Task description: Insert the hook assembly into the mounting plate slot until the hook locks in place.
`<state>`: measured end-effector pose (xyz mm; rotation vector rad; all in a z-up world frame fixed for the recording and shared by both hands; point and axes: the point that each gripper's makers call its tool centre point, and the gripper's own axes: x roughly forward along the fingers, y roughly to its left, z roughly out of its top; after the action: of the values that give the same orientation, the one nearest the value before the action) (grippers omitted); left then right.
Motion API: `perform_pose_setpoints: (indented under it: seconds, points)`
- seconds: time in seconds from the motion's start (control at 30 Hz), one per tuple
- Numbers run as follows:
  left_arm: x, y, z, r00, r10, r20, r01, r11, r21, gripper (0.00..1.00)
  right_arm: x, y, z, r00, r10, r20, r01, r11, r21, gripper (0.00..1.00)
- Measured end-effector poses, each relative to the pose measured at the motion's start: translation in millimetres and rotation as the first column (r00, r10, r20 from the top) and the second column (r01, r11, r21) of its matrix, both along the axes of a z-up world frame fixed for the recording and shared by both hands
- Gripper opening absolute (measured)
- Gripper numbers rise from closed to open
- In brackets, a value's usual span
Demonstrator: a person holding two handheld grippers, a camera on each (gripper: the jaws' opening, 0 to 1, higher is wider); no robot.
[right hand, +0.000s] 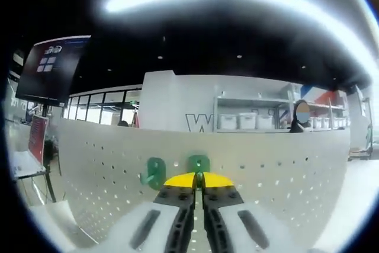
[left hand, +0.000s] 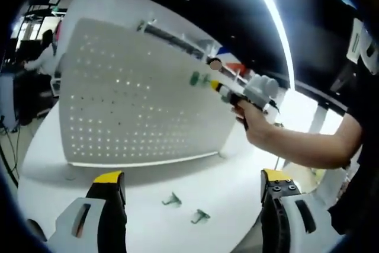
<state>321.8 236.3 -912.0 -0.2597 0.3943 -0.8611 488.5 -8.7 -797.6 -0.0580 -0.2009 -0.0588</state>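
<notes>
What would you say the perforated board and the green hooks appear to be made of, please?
Perforated board: probably painted sheet metal or plastic, matte off-white, thin with regular punched holes. Green hooks: likely moulded plastic, uniform colour and a slight sheen.

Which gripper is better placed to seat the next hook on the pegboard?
Right, probably. The right gripper is up at the pegboard, jaws shut on a green hook beside another hook. The left gripper is open, low over the table, above two loose hooks.
</notes>
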Motion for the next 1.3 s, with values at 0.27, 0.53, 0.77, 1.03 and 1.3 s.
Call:
perform_pose_setpoints:
  seconds: [0.27,0.53,0.77,1.03,1.3]
  points:
    - [4.6,-5,6.2,1.000,-0.003,0.010,0.003,1.000,-0.010,0.95,5,-2,-5.3,1.000,0.001,-0.002,-0.001,1.000,0.021,0.00]
    - [1.8,-7,2.2,1.000,-0.003,-0.002,0.003,1.000,-0.011,0.95,10,-4,-8.9,1.000,-0.014,-0.015,0.014,1.000,0.006,0.00]
    - [-0.4,-5,1.2,1.000,0.008,-0.004,-0.008,1.000,-0.006,0.96,10,-3,-7.9,0.999,-0.024,-0.033,0.022,0.998,-0.058,0.01]
    - [-8.2,0,-5.6,1.000,0.011,-0.014,-0.011,1.000,0.013,0.97,-2,3,14.8,1.000,0.009,0.005,-0.009,0.998,-0.061,0.11]
    - [-18.4,2,-11.5,0.999,0.007,-0.051,-0.006,1.000,0.021,0.98,-27,-2,32.5,0.999,0.030,0.016,-0.029,0.998,-0.055,0.19]
